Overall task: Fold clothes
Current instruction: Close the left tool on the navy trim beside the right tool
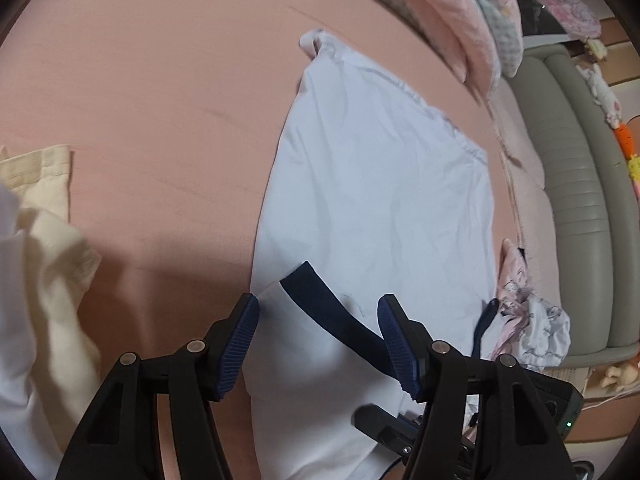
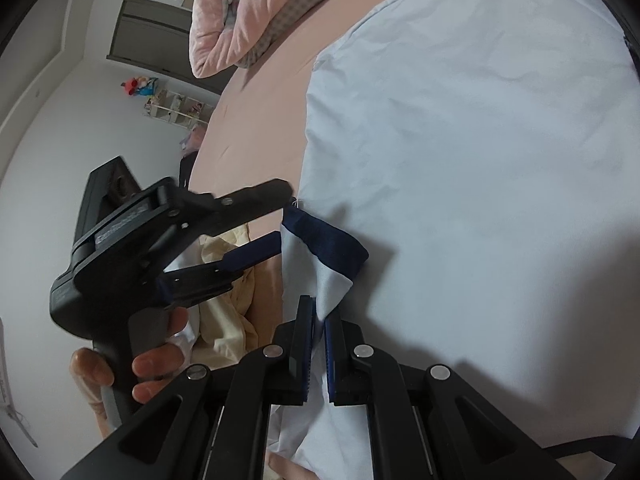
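Both jaws differ: right gripper [image 2: 319, 344] pinches sleeve [image 2: 324, 264], left gripper [image 1: 318, 344] wide.

A pink bed sheet [image 1: 160, 100] is seen stretched flat across the left wrist view. At one o'clock a rolled pink quilt [image 1: 452, 12] is heaped along the bed's edge. At three o'clock a grey padded headboard [image 1: 576, 200] is seen curving beside the mattress, with an orange carrot-shaped toy [image 1: 626, 138] just beyond it. In the right wrist view, a grey cabinet [image 2: 148, 32] is set against the white wall [image 2: 60, 128] at eleven o'clock, and a white shelf rack [image 2: 176, 108] with small toys is placed below it.
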